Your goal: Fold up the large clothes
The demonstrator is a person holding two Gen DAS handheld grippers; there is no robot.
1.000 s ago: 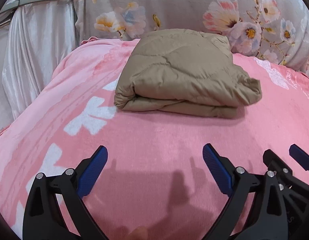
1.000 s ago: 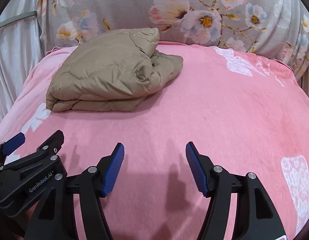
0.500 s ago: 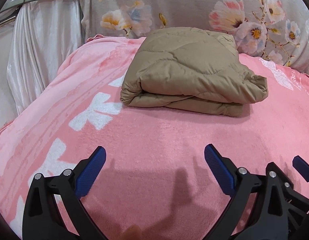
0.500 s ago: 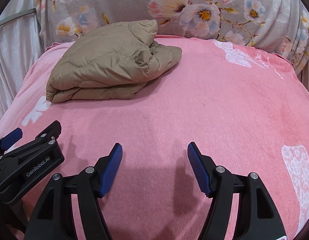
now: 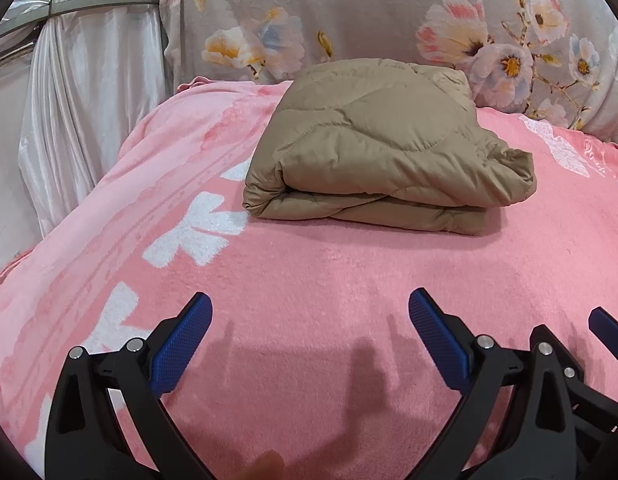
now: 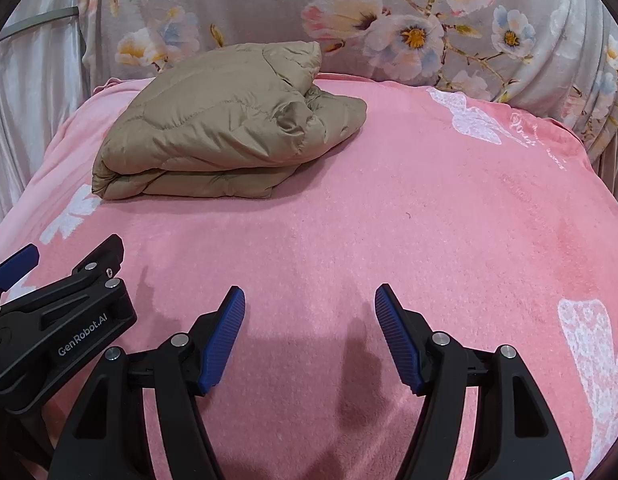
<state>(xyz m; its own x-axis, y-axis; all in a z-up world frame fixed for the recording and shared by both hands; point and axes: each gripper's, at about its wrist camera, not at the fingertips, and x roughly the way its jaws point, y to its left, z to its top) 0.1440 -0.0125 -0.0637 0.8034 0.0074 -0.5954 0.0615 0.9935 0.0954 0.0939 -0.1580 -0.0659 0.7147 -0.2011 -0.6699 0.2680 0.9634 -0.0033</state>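
A tan quilted jacket [image 5: 381, 148] lies folded into a thick bundle on the pink blanket [image 5: 309, 280], toward the far side; in the right wrist view the jacket [image 6: 225, 128] sits at the upper left. My left gripper [image 5: 309, 320] hovers open over bare blanket, well short of the jacket, nothing between its blue pads. My right gripper [image 6: 309, 316] is open too, over bare blanket and apart from the jacket. The left gripper [image 6: 57, 320] shows at the lower left of the right wrist view, and the right gripper's fingers [image 5: 569, 360] show at the lower right of the left wrist view.
A grey floral cover [image 5: 369, 12] rises behind the bed. White satin curtain [image 5: 77, 100] hangs at the left beyond the blanket's edge. The pink blanket [image 6: 449, 220] stretches bare to the right of the jacket, with white flower prints [image 6: 597, 360].
The jacket sits slightly lower and further right in the left wrist view than a second ago. Both grippers stay open and away from it.
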